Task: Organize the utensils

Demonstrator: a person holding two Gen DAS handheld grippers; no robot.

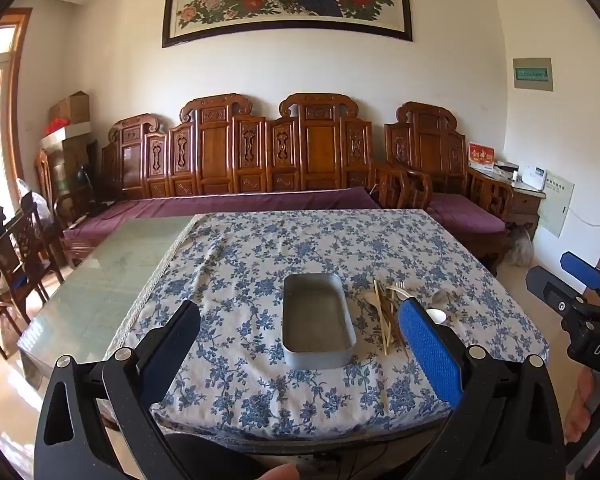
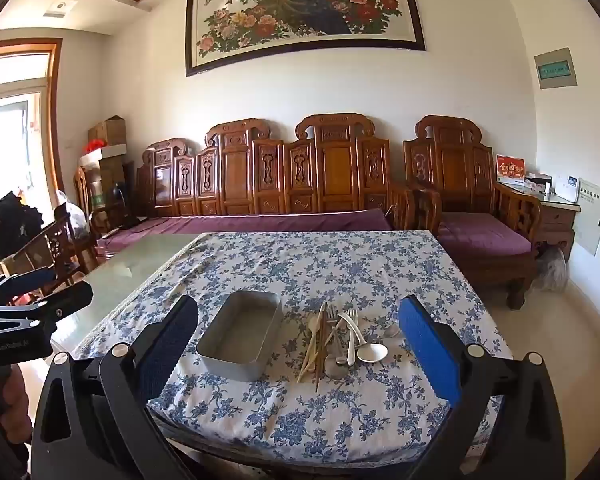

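Left gripper (image 1: 300,344) wide open, holding nothing, hovering above the near worktop edge. Right gripper (image 2: 298,340) likewise spread, nothing between its fingers.

Utensil pile (image 2: 340,344) lies on the floral tablecloth (image 2: 340,264), just right of the metal tray (image 2: 242,338). Pile is tangled: forks (image 2: 350,318), a white spoon (image 2: 373,353), pale chopsticks (image 2: 314,350) and a darker stick overlap, so the exact count is hard to make out. In the left wrist view the blue finger pad (image 1: 430,350) covers part of the pile; only the chopsticks (image 1: 382,320) and fork tips read clearly.

Tray (image 1: 318,320) holds nothing, long axis pointing away from the cameras.

Cloth covers the right part of the worktop; bare glass (image 1: 100,280) to the left. Open cloth beyond tray and pile, up to the far edge by the purple-cushioned wooden bench (image 2: 260,220).
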